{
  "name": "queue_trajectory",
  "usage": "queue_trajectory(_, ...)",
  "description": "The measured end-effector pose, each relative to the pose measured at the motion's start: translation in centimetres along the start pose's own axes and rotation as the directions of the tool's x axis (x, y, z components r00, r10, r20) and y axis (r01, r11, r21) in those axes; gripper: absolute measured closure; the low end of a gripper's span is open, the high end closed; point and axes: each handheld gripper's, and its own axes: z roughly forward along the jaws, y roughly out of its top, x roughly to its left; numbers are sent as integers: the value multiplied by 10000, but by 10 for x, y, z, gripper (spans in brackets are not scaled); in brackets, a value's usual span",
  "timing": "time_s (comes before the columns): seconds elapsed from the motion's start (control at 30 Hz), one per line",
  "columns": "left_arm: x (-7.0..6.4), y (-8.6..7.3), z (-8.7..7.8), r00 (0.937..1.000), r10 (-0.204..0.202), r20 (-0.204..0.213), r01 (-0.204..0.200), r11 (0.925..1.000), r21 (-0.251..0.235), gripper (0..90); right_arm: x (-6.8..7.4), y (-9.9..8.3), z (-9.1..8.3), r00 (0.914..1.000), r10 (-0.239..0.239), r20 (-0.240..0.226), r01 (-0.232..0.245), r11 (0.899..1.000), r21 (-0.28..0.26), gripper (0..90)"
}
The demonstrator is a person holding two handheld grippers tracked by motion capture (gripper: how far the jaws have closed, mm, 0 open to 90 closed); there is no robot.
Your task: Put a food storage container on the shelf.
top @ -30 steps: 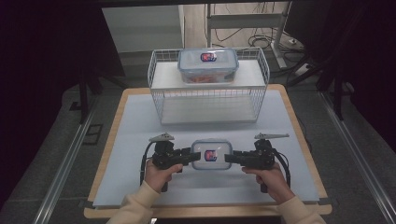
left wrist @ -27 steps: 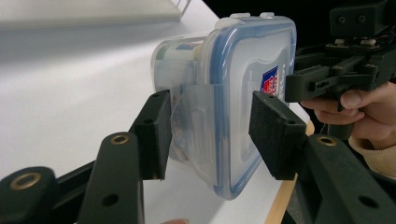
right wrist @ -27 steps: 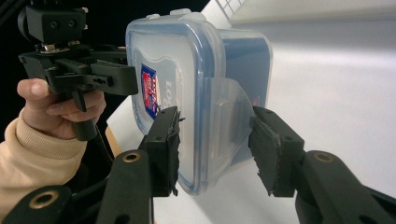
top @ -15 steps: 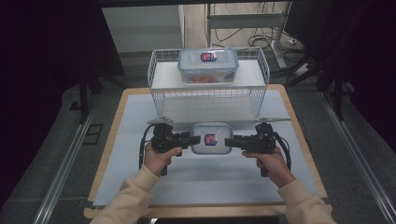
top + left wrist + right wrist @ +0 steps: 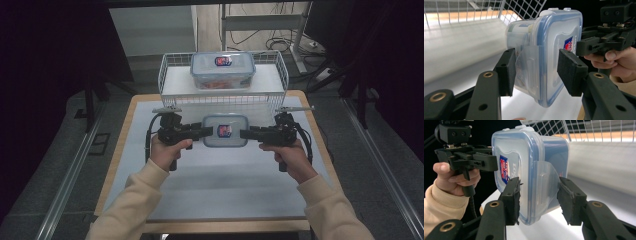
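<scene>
A clear lidded food container point(image 5: 225, 130) with a red-and-blue label hangs between two hand-held grippers above the pale surface point(image 5: 220, 190); the left gripper point(image 5: 209, 131) has its jaws clamped on the container's left end flap, the right gripper point(image 5: 243, 133) clamped on the opposite flap — both hands grip the handles; behind stands a white wire basket point(image 5: 170, 75) holding a second, similar container point(image 5: 222, 69) — well apart from the first.
</scene>
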Motion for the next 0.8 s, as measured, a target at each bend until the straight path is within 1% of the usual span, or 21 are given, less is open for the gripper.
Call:
queue_trajectory(0.17,2,16,-2,10000,62,13,-62,10000,-73,507,1,19,0,9996,-265,66,266,9996,-114,535)
queue_trajectory(0.23,3,23,-3,9999,162,-25,-162,9998,-119,507,1,25,0,9993,-363,55,364,9992,-173,535)
queue_trajectory(0.53,2,55,-8,9990,454,-57,-456,9986,-274,508,3,54,-2,9982,-595,32,596,9973,-420,535)
queue_trajectory(0.6,1,62,-9,9991,424,-56,-426,9985,-357,508,4,62,-3,9977,-674,46,676,9966,-474,535)
queue_trajectory(0.63,2,66,-10,9987,514,-52,-516,9979,-380,508,5,66,-4,9975,-705,46,706,9963,-498,534)
queue_trajectory(0.8,5,87,-11,9984,568,-33,-569,9972,-489,508,5,87,-5,9967,-806,93,810,9951,-563,534)
